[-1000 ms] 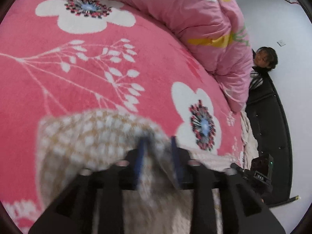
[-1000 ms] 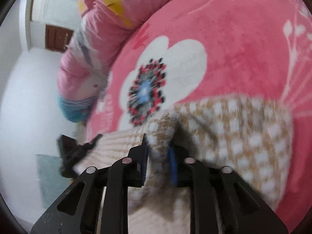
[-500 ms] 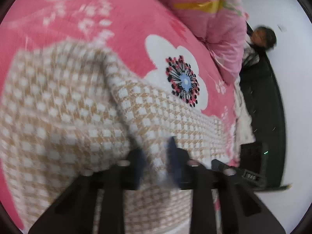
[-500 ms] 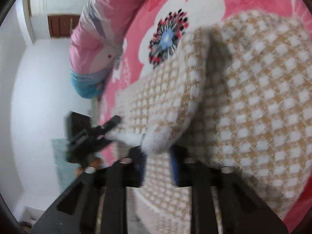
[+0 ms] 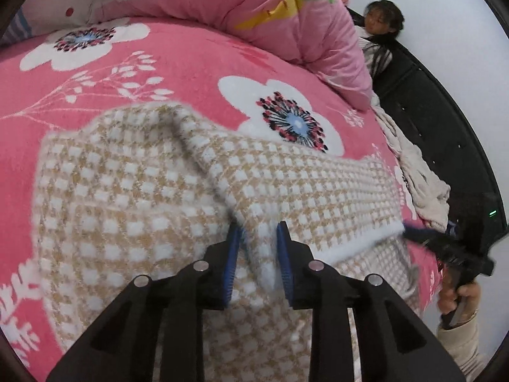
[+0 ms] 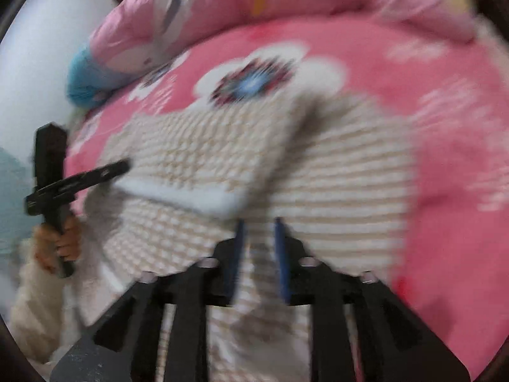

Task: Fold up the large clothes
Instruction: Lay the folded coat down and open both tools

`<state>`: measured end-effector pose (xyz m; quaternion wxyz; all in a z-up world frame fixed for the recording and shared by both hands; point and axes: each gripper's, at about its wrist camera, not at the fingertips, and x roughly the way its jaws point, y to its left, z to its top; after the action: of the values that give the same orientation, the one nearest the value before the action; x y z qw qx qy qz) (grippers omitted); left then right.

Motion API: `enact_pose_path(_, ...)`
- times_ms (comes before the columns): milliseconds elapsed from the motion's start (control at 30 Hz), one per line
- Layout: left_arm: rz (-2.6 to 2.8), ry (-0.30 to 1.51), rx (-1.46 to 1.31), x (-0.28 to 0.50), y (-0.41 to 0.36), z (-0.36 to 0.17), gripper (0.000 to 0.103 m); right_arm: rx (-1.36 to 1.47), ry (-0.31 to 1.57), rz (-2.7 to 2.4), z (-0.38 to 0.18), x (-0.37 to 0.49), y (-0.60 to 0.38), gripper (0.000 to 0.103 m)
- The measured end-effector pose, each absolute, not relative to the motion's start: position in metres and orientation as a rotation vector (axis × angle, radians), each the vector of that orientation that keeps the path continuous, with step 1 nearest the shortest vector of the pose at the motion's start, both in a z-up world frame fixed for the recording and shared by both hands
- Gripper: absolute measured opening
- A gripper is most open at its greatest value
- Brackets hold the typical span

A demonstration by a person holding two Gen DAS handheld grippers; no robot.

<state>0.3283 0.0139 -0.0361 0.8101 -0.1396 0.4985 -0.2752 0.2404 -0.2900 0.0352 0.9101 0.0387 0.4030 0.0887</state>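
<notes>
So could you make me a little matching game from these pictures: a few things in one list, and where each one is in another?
Things:
1. sweater
2. quilt
3. blanket
4. left gripper

Places:
A. bunched along the far edge of the bed
B. spread over the bed, under everything else
C. fingers either side of a fold of checked knit
D. lying on the flowered pink cover, one flap turned over

Pairs: 1-D, 2-A, 3-B, 4-C
</notes>
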Motion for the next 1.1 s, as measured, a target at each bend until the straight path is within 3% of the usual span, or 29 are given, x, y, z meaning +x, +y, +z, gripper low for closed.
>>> enact_pose_path(167,-0.557,0.995,-0.27,0.316,0.009,-0.036,0.026,0.024,0.743,0.307,0.055,0.264,-0.225,0.036)
enact_pose_path(233,-0.527,0.96,-0.199,0.306,0.007,-0.029,0.032,-0.05,0.738,0.345,0.041,0.281,-0.202,0.04)
enact_pose_path(267,-0.514,0.945,-0.17,0.302,0.01,-0.023,0.04,-0.113,0.758,0.348,0.024,0.291,-0.19,0.045)
enact_pose_path(300,-0.481,0.909,-0.132,0.297,0.011,-0.014,0.05,-0.163,0.807,0.328,0.003,0.3,-0.184,0.045)
enact_pose_path(367,-0.454,0.802,-0.105,0.29,0.014,0.01,0.062,-0.132,0.801,0.339,-0.016,0.305,-0.186,0.046)
enact_pose_path(467,-0.48,0.719,-0.142,0.307,-0.001,0.038,0.071,-0.049,0.803,0.348,-0.012,0.303,-0.197,0.046)
enact_pose_path(533,-0.535,0.8,-0.161,0.332,-0.025,0.036,0.08,-0.087,0.802,0.343,-0.012,0.301,-0.195,0.046)
enact_pose_path(667,-0.509,1.044,-0.016,0.36,-0.067,-0.02,0.08,-0.145,0.808,0.351,-0.008,0.278,-0.21,0.046)
enact_pose_path(767,-0.555,0.923,0.051,0.337,-0.061,-0.031,0.081,-0.111,0.82,0.355,0.0,0.256,-0.241,0.045)
enact_pose_path(967,-0.584,0.909,-0.005,0.336,-0.05,-0.035,0.081,-0.027,0.688,0.342,0.06,0.263,-0.243,0.046)
enact_pose_path(1100,-0.578,0.902,0.002,0.333,-0.051,-0.034,0.081,-0.12,0.76,0.261,0.029,0.316,-0.223,0.045)
